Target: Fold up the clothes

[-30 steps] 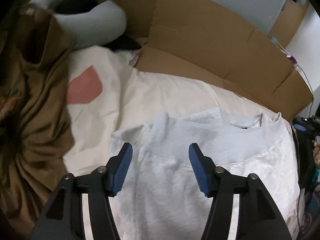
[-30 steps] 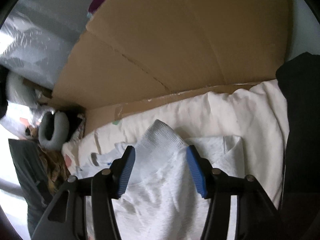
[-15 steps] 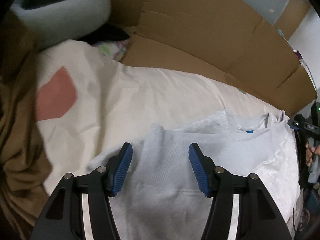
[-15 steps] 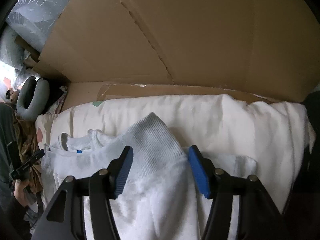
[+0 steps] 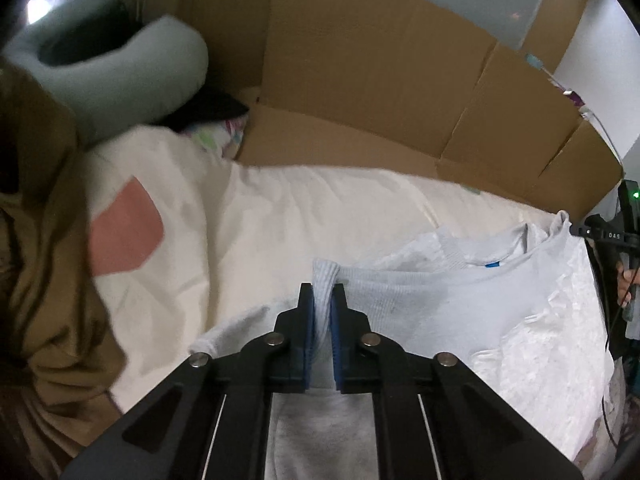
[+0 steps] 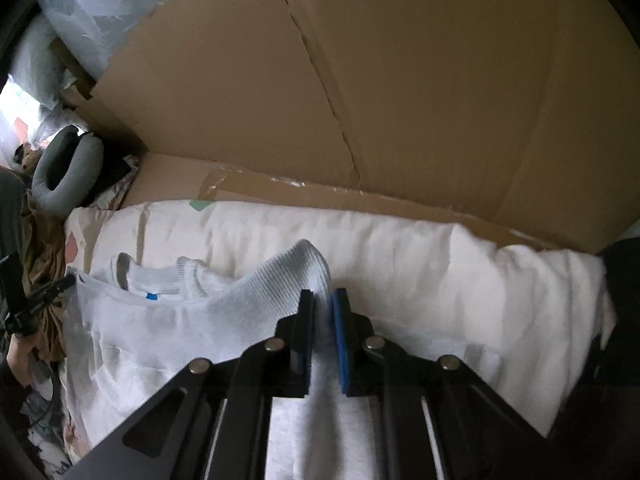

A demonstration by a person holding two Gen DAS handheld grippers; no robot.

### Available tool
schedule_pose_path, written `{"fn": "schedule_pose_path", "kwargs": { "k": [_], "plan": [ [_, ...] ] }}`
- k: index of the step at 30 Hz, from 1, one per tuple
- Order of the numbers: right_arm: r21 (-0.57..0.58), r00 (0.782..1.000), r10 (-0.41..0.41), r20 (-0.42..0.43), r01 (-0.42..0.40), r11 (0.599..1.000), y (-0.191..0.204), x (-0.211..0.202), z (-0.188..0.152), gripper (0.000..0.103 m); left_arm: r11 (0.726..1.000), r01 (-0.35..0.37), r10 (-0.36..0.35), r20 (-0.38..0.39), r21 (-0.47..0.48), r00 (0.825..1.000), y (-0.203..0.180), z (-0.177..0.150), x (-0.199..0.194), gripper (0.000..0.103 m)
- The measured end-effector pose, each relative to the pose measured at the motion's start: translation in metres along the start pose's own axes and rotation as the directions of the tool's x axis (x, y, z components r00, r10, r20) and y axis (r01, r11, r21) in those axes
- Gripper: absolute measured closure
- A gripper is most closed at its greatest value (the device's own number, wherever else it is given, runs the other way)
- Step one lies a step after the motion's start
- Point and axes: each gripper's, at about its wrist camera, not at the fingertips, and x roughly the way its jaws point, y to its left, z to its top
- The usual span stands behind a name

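A pale grey sweatshirt (image 5: 432,304) lies on the cream bedding (image 5: 280,216), its collar with a blue tag (image 5: 492,265) at the far side. Its ribbed hem is doubled up toward the collar. My left gripper (image 5: 322,300) has its jaws closing, blue pads pressed on the hem's left ribbed corner (image 5: 322,274). In the right wrist view the sweatshirt (image 6: 160,332) spreads to the left, and my right gripper (image 6: 323,304), jaws closing too, pinches the hem's right ribbed corner (image 6: 296,272). The right gripper's handle (image 5: 612,236) shows at the left view's right edge.
Flattened cardboard (image 5: 360,80) walls the far side of the bed. A grey neck pillow (image 5: 132,76) and a brown garment (image 5: 40,248) lie at the left. A pink patch (image 5: 126,232) marks the bedding. Dark cloth (image 6: 624,280) hangs at the right edge.
Both grippers went from wide open to shut on the ribbed hem corners. The right view rolled and the left view shifted across the bed.
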Motion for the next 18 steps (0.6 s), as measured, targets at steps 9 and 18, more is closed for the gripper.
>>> {"fn": "schedule_pose_path", "kwargs": {
  "k": [9,18],
  "plan": [
    [-0.019,0.993,-0.031,0.114,0.034,0.999,0.008,-0.045,0.003,0.099,1.0,-0.021,0.018,0.098,0.023,0.995,-0.007,0.006,-0.029,0.098],
    [0.005,0.985,-0.107,0.137,0.107,0.994,0.004,-0.045,0.007,0.099,0.999,-0.046,0.045,0.099,0.014,0.994,-0.005,0.02,-0.019,0.098]
  ]
}}
